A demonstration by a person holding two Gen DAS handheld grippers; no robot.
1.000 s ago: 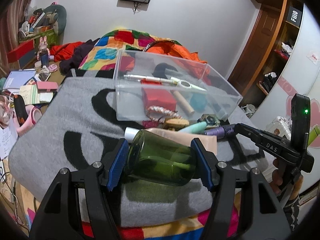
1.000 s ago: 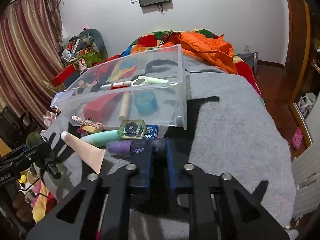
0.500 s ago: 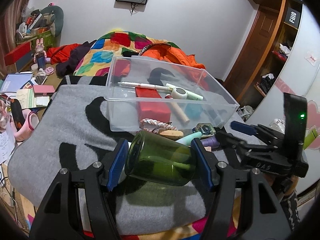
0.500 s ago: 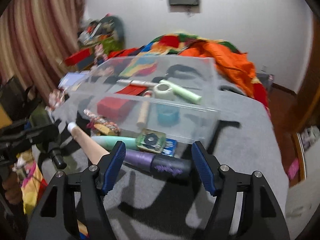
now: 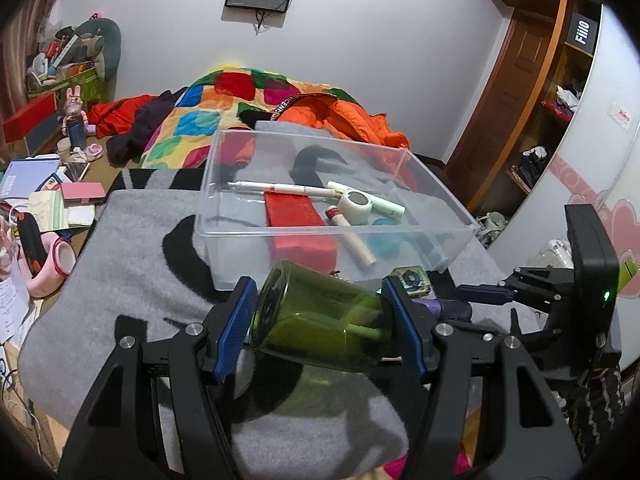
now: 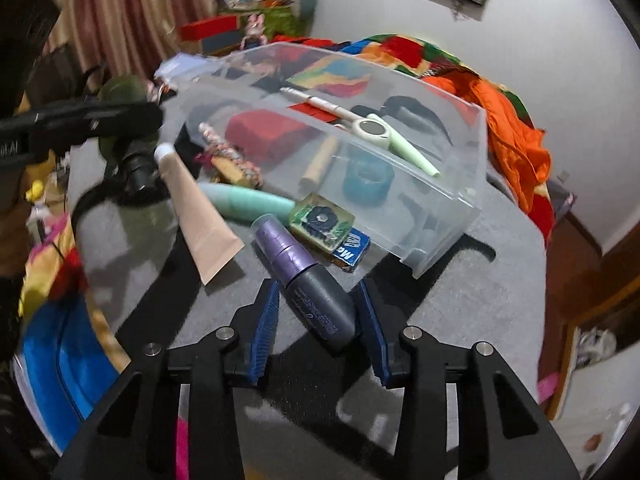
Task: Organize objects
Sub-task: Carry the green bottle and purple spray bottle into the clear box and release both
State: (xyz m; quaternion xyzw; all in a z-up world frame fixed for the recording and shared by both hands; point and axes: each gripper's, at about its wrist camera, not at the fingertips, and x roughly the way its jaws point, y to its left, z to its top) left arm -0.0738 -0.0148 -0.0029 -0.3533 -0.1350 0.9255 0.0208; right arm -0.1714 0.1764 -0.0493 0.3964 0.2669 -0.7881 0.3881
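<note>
Your left gripper (image 5: 320, 322) is clamping the green glass jar (image 5: 320, 326); your right gripper (image 6: 318, 332) is closing around the purple spray bottle (image 6: 310, 280), its label print unreadable; "Fiio" sign (image 5: 582, 32) far right

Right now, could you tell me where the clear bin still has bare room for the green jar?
The clear bin's left part, between its left wall and the red box, is bare. Its right half is crowded with tubes. The green jar sits in the left gripper.

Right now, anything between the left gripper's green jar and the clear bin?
Nothing visible. The left gripper holds the green jar on its side, just short of the clear bin's near wall. Only that wall's rim must be cleared; the bin is open-topped.
</note>
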